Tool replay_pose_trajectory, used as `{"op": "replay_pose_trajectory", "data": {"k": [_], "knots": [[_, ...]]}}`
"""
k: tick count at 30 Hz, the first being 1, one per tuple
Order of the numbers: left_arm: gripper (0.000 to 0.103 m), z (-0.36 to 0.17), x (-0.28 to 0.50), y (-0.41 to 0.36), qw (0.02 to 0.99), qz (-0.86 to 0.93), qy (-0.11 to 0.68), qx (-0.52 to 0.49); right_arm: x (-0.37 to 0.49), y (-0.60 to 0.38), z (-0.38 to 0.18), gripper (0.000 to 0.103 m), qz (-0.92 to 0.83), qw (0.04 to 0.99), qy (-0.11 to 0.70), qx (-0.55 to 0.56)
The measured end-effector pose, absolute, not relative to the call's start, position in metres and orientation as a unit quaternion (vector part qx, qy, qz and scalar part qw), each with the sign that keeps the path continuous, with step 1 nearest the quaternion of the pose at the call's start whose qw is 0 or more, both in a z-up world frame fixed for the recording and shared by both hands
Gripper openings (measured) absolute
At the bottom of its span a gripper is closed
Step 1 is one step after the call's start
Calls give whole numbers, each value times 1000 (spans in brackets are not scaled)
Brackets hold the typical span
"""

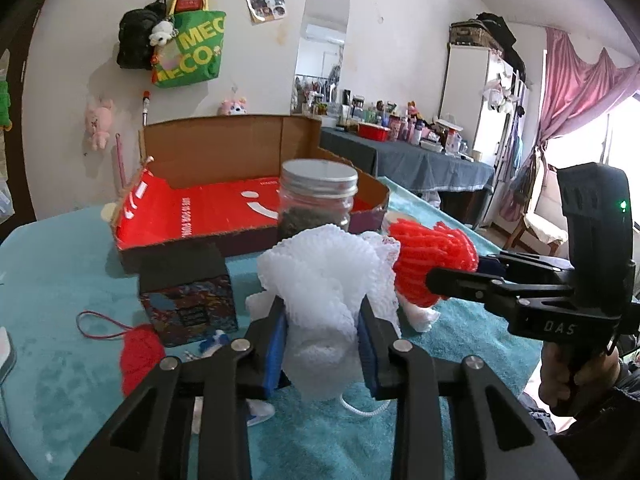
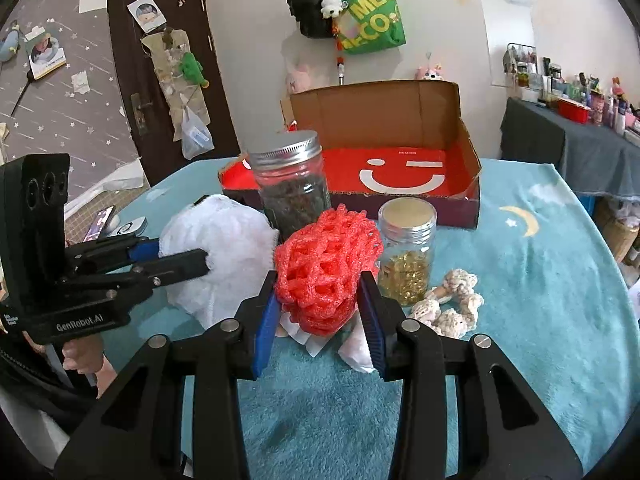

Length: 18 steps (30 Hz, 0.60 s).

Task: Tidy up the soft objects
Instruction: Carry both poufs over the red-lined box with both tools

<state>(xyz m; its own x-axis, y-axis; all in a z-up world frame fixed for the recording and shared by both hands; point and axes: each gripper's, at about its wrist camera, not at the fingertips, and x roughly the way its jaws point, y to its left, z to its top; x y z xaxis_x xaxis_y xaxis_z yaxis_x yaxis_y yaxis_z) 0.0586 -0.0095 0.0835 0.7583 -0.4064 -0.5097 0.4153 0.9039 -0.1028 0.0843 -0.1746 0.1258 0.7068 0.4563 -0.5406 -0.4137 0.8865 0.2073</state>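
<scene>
- Clamped between the blue pads of the left gripper (image 1: 322, 340): white foam-mesh puff (image 1: 324, 280), squeezed at its lower part, raised a little off the teal fleece table cover (image 1: 60, 280).
- Pinched in the right gripper (image 2: 318, 312): red foam-net sleeve (image 2: 326, 268), bunched into a ball, both pads pressing its sides, white crumpled paper (image 2: 356, 350) just beneath.
- Side by side over the middle of the cover, puff to the left of the red net, nearly touching.
- Just behind both: clear glass jar with silver screw lid and dark contents (image 2: 292, 188).
- Beyond the jar, toward the far edge: open brown cardboard box with red smiley-printed floor (image 2: 400, 176), nothing inside.
- Right of the red net: small clear jar of golden capsules (image 2: 406, 252), then cream crocheted pieces (image 2: 448, 304).
- Near the left edge: dark patterned square box (image 1: 188, 304), red yarn ball with cord loop (image 1: 140, 354) beside it.
</scene>
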Motion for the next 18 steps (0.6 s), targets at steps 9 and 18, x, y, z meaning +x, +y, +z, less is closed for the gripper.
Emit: {"op": "replay_pose_trajectory", "data": {"k": [9,18], "knots": [[33,101,51,14,952,-193,239,0,76,-178,143,36,222,934,278,34],[33,133,57,35,962,-182,204,-5,83,-185,171,37,213,944,250,21]]}}
